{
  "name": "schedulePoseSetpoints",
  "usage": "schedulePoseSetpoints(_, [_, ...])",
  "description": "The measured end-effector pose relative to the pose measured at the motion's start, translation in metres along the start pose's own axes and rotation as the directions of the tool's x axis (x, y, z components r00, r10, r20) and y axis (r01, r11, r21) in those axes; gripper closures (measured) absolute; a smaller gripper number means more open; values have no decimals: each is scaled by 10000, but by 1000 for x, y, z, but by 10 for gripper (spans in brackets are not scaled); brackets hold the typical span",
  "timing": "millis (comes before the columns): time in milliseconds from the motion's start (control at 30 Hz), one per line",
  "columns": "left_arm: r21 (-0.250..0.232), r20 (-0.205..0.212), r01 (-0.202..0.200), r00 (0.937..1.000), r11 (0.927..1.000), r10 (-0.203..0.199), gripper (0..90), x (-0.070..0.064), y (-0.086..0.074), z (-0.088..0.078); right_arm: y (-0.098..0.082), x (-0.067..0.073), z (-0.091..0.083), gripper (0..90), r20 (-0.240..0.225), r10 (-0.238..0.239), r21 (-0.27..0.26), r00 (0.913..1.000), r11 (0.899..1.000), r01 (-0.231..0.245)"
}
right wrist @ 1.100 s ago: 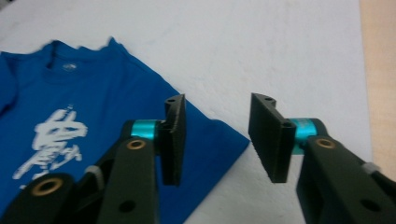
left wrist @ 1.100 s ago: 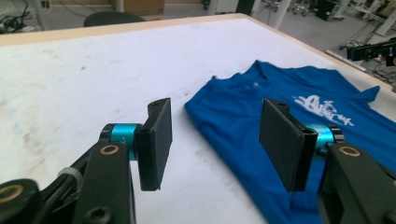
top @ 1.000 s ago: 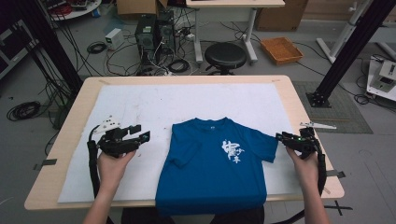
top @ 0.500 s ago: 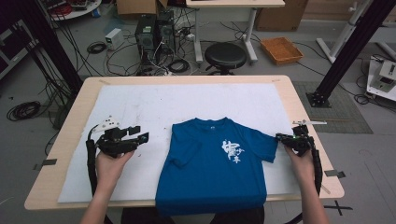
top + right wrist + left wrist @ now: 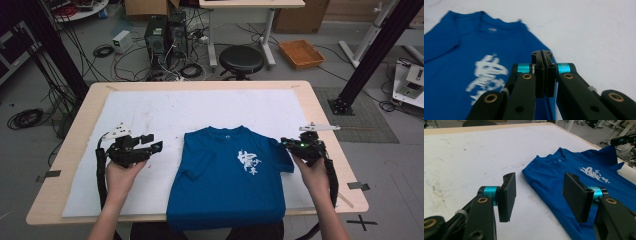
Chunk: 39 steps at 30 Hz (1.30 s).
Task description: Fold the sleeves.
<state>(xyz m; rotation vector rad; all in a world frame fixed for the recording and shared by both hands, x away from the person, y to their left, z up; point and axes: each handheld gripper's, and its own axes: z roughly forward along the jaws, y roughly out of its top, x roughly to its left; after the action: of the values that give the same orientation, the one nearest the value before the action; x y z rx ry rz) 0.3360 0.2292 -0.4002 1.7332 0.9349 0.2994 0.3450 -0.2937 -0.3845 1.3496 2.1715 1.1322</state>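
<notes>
Blue short-sleeved cotton T-shirt with a white printed logo on the chest (image 5: pixel 230 185) lies face up on the white padded sheet (image 5: pixel 150 115) covering the light wooden table (image 5: pixel 325 125), collar pointing away from the person, hem hanging over the near edge. Shirt sits slightly right of table centre. Right gripper (image 5: pixel 286 143), black two-jaw unit in the person's right hand (image 5: pixel 312 172), is at the shirt's right sleeve; its jaws have just been closing and now sit pressed together. In the right gripper view the black pads (image 5: pixel 541 72) meet with blue fabric right at and below them, and in the left gripper view the far sleeve is drawn up into a peak under that gripper (image 5: pixel 621 140), so the pads are pinched on the sleeve edge. Shirt in that view (image 5: pixel 461 62) is blurred. Left gripper (image 5: pixel 152 145), same black build, sits in the left hand (image 5: pixel 122 175) over bare sheet just beside the shirt's left sleeve, not touching it. Its jaws stand wide apart with nothing between them: left gripper view shows the gap (image 5: pixel 539 195) over white sheet, the shirt's edge (image 5: pixel 584 167) running under the right-hand pad. Left sleeve lies flat with a small fold. Behind the table: round black stool (image 5: pixel 241 60), orange tray on the floor (image 5: pixel 301 53), black computer towers (image 5: pixel 167 37) and loose cables.
</notes>
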Motion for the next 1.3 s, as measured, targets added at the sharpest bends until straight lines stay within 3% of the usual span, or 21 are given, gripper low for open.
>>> schedulePoseSetpoints(33, [25, 20, -26, 10000, 10000, 26, 445, -1, 0, 1, 8, 19, 6, 896, -64, -310, 102, 9995, 9995, 311])
schedulePoseSetpoints(67, [62, 52, -77, 10000, 10000, 77, 445, -2, 0, 2, 8, 19, 6, 896, -64, -310, 102, 9995, 9995, 311])
schedulePoseSetpoints(200, [69, 167, -113, 9998, 9999, 111, 445, -4, 1, 5, 21, 56, 26, 895, -103, -930, 349, 9956, 9950, 933])
schedulePoseSetpoints(233, [54, 182, -84, 9998, 10000, 83, 445, -5, 2, 5, 27, 71, 38, 895, -157, -1082, 443, 9940, 9931, 1088])
schedulePoseSetpoints(333, [68, 234, -92, 9997, 9999, 91, 445, -5, 2, 7, 32, 83, 49, 890, -189, -1257, 507, 9919, 9907, 1265])
schedulePoseSetpoints(433, [76, 302, -82, 9995, 9999, 80, 445, -6, 2, 7, 37, 92, 61, 794, -357, -1265, 504, 9913, 9905, 1283])
schedulePoseSetpoints(467, [70, 318, -87, 9995, 9999, 85, 445, -6, 2, 7, 37, 89, 59, 719, -374, -1242, 332, 9916, 9915, 1255])
schedulePoseSetpoints(533, [29, 355, -45, 9994, 10000, 44, 445, -6, 2, 8, 36, 86, 57, 697, -346, -1162, 272, 9926, 9927, 1171])
schedulePoseSetpoints(567, [31, 384, -14, 9993, 10000, 13, 445, -6, 2, 8, 32, 74, 51, 640, -331, -884, 73, 9955, 9960, 887])
schedulePoseSetpoints(600, [55, 345, -27, 9994, 10000, 25, 445, -6, 1, 9, 32, 74, 51, 640, -331, -884, 73, 9955, 9960, 887])
schedulePoseSetpoints(867, [145, 370, -181, 9992, 9997, 176, 445, -11, 2, 18, 5, 20, 20, 489, -201, 101, -771, 9997, 9970, -116])
schedulePoseSetpoints(1000, [173, 389, -272, 9989, 9995, 265, 445, -15, 5, 24, -5, 8, 16, 461, -169, 198, -1002, 9997, 9947, -214])
schedulePoseSetpoints(1200, [369, 211, -668, 9976, 9971, 661, 426, -18, 3, 35, -13, -3, 12, 430, -182, -73, -1185, 9998, 9929, 50])
schedulePoseSetpoints(1300, [393, 185, -548, 9984, 9977, 541, 403, -17, -2, 39, -16, -6, 10, 410, -136, -187, -1322, 9997, 9911, 167])
